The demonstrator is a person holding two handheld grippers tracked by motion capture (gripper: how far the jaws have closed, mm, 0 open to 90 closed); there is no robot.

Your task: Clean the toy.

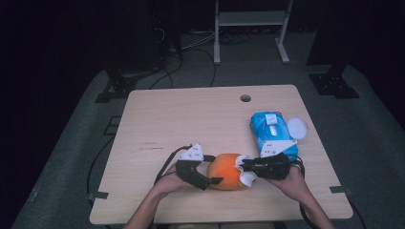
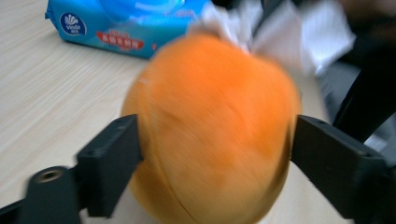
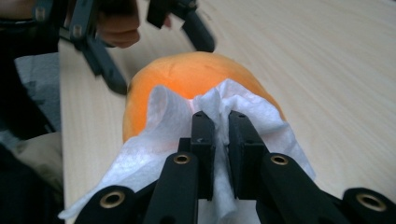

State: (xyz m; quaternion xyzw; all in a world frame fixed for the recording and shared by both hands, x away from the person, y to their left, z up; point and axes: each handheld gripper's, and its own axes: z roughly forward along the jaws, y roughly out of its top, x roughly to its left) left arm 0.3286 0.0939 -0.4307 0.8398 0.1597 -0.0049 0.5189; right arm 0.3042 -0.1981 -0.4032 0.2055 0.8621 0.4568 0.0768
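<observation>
Keep the right gripper pinched tight on the wipe and rub the orange ball gently, while the left gripper, its jaws wide around the ball, steadies it.

Dim room, grey carpet, white shelf frame beyond wooden table

Wipes pack blocks right; table far half free.
</observation>
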